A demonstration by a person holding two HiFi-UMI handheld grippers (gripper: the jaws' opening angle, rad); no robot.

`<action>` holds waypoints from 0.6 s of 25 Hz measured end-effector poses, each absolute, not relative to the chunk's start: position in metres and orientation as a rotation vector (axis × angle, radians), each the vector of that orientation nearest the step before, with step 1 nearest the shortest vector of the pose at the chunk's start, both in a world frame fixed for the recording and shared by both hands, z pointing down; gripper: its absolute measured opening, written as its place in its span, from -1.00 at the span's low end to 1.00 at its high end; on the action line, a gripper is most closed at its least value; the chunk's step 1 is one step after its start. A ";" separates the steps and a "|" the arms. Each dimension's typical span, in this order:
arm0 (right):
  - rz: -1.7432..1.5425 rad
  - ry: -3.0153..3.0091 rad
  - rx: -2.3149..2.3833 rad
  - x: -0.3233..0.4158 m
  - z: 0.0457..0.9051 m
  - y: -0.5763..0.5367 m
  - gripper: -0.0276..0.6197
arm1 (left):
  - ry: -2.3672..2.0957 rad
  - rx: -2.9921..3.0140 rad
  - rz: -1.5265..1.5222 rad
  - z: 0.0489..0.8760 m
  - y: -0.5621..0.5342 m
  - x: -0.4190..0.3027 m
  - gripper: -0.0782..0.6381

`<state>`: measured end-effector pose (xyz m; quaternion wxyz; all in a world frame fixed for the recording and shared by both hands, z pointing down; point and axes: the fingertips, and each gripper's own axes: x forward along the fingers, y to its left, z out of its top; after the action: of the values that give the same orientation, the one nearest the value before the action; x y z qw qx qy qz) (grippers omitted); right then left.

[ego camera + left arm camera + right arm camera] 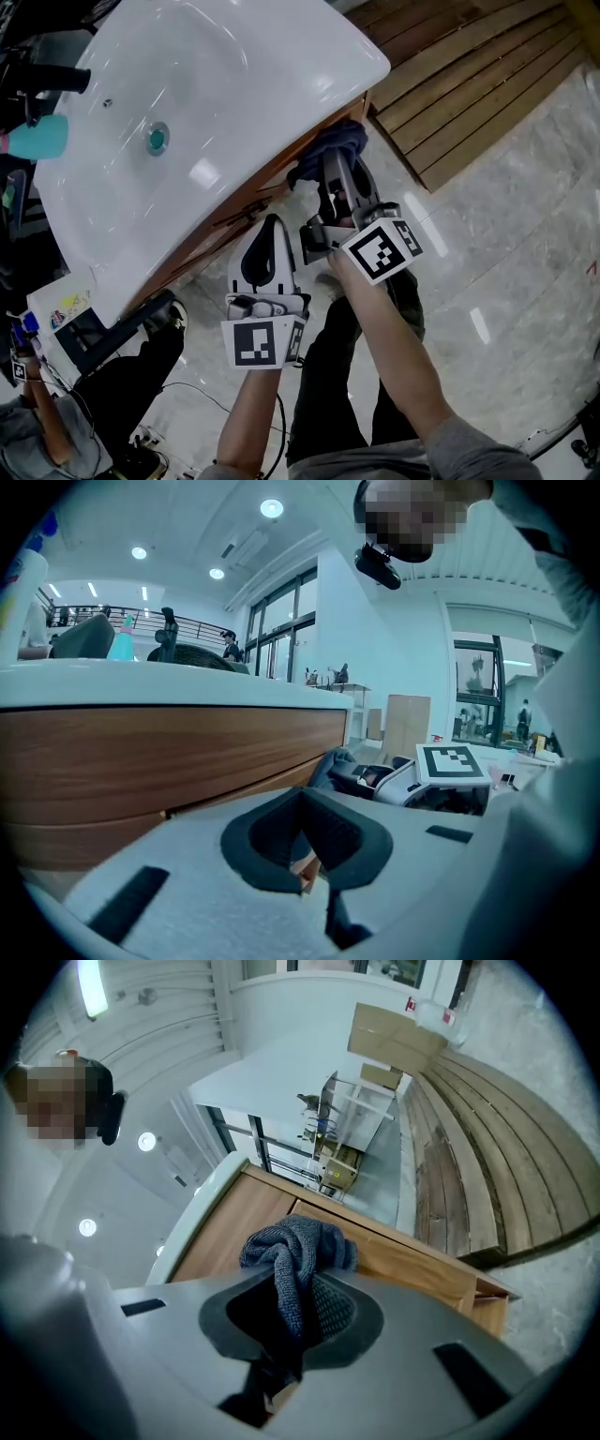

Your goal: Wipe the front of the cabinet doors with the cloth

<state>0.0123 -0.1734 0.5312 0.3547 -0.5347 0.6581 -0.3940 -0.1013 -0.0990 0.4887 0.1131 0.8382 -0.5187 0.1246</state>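
Note:
Seen from above, a wooden cabinet (246, 208) carries a white basin (216, 103). My right gripper (336, 176) is shut on a dark blue cloth (330, 150), and the bunched cloth rests against the cabinet's front by its right end. The right gripper view shows the cloth (298, 1246) hanging out between the jaws of the right gripper (291, 1314), with the wooden door (412, 1265) just behind. My left gripper (270, 228) sits left of it, close to the cabinet front, shut and holding nothing. In its own view the left gripper (305, 846) faces the wood panels (141, 761), with the cloth (330, 764) to the right.
A teal bottle (37, 139) and a black tap (52, 77) stand at the basin's left. Wooden decking (469, 84) lies right of the cabinet on the pale stone floor (525, 262). A seated person (56, 422) and cables occupy the lower left.

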 end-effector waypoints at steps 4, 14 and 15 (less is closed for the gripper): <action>-1.066 1.668 -1.414 0.016 0.555 -0.179 -0.77 | -1.517 2.470 0.365 0.496 -0.102 -0.102 -0.76; -1.059 1.679 -1.419 0.018 0.571 -0.186 -0.77 | -1.493 2.495 0.390 0.513 -0.102 -0.101 -0.76; -1.062 1.684 -1.421 0.018 0.573 -0.186 -0.77 | -1.490 2.498 0.389 0.514 -0.102 -0.100 -0.76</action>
<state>0.0178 -0.1859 0.5726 0.3409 -0.5464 0.6471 -0.4081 -0.1004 -0.1019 0.5136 0.1033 0.8468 -0.5048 0.1317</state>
